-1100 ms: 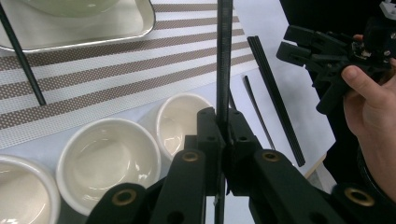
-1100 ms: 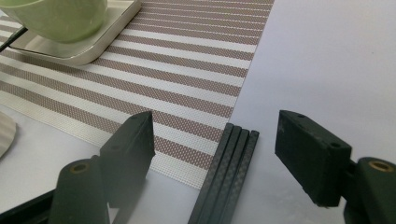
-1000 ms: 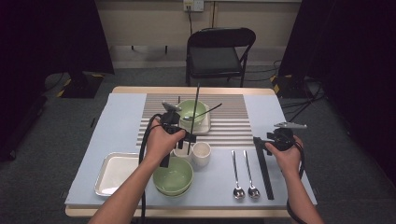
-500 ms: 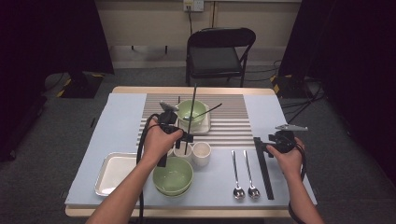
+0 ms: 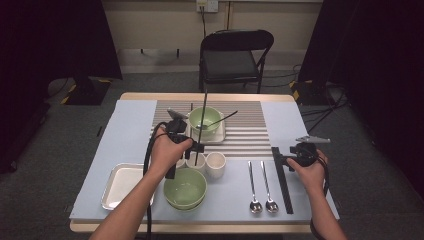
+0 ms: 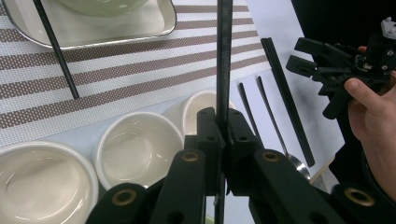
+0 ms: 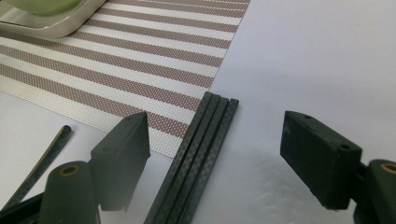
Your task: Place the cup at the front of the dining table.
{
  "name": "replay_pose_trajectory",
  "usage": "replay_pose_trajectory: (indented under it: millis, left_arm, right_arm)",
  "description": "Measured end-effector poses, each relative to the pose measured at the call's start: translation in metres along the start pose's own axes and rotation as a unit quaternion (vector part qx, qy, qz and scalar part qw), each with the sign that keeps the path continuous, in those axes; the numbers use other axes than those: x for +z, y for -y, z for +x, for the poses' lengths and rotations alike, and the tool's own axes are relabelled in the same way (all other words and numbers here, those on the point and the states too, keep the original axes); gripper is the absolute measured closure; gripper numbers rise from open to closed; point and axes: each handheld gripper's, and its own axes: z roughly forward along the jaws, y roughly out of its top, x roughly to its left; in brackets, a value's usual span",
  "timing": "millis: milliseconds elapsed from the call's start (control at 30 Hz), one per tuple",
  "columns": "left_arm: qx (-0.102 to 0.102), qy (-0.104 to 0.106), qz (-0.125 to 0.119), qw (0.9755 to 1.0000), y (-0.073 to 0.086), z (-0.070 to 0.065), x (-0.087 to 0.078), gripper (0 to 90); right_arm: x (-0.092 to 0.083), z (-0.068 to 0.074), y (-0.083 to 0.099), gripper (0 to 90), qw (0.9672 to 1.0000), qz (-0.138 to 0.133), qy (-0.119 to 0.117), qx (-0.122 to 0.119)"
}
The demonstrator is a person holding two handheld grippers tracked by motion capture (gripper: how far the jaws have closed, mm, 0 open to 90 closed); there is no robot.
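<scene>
Slim black chopstick [image 6: 224,60] clamped upright in left gripper [image 6: 219,135]; right gripper [image 7: 215,154] released, widening over 3 flat black chopsticks [image 7: 198,154].

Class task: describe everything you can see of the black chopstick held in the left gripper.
The chopstick is a thin, straight black stick, matte and square-edged. It stands nearly upright, clamped low on its length between the shut jaws of the left gripper, above the two white cups. Its upper end rises in front of the green bowl; its tip shows touching nothing.
</scene>
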Motion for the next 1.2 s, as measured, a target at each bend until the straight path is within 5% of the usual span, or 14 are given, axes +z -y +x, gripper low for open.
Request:
replay_pose_trajectory:
  millis: [1200]
  left_arm:
    - [-0.006, -0.006, -0.006, 0.9999, 0.001, 0.009, -0.006, 86.7]
  right_arm:
    - [-0.006, -0.017, 0.018, 20.7, 0.9997, 0.02, 0.013, -0.005]
